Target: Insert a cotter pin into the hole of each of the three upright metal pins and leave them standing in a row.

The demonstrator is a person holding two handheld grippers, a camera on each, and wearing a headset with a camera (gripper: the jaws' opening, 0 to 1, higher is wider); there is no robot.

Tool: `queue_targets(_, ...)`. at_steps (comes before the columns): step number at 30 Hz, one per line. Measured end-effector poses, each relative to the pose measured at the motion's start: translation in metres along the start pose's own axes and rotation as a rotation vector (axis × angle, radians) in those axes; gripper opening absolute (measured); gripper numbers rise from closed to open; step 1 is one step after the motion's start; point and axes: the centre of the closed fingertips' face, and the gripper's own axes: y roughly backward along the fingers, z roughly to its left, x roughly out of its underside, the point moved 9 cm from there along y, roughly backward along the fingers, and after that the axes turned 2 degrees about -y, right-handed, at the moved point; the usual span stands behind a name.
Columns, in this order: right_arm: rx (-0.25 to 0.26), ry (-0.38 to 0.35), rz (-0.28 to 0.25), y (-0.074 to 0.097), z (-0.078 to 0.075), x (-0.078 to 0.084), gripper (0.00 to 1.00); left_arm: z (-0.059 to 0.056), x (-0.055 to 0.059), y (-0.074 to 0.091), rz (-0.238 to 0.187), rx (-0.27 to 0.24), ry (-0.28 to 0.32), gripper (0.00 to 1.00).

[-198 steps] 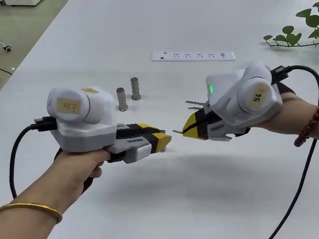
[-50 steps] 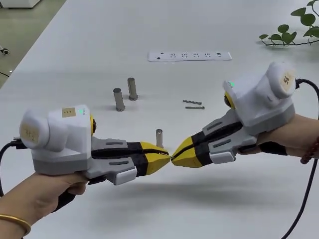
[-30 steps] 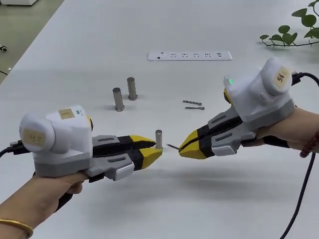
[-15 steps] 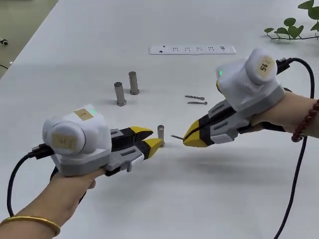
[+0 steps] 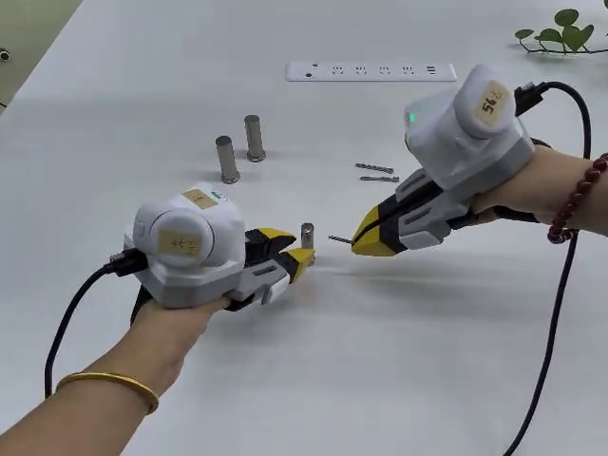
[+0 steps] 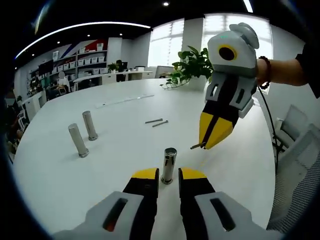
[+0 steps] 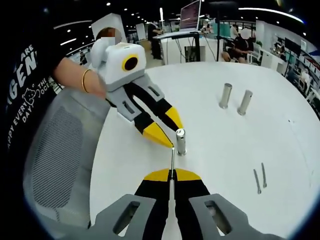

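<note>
Closing in over the last half second, my right gripper [image 5: 359, 245] pinches the cotter pin [image 5: 339, 239], its tip just beside the near metal pin [image 5: 307, 237]. On my left gripper [image 5: 296, 258] the jaws stand slightly apart around that pin's base. The cotter looks light and twist-prone; I'd grip its head. The smooth white table [image 5: 399, 361] under that pin invites tipping, with an open office [image 6: 100, 55] beyond.

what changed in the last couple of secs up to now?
The left tongs, closed tip to tip with the right tongs 1.7 s ago, have opened and now straddle the foot of the near pin. The right tongs backed off slightly, keeping the cotter pin, which points at that pin's top. Unchanged: the back pins stand upright and the spare cotter pins lie flat.
</note>
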Motion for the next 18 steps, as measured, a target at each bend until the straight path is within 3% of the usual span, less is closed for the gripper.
queue_targets(7, -0.004, 0.016, 0.026, -0.003, -0.005, 0.000, 0.00, -0.002, 0.001, -0.008, 0.011, -0.010, 0.000, 0.13)
queue_targets(18, -0.002, 0.025, 0.022, -0.006, -0.015, -0.006, 0.00, -0.004, -0.001, -0.017, -0.014, -0.027, 0.027, 0.11)
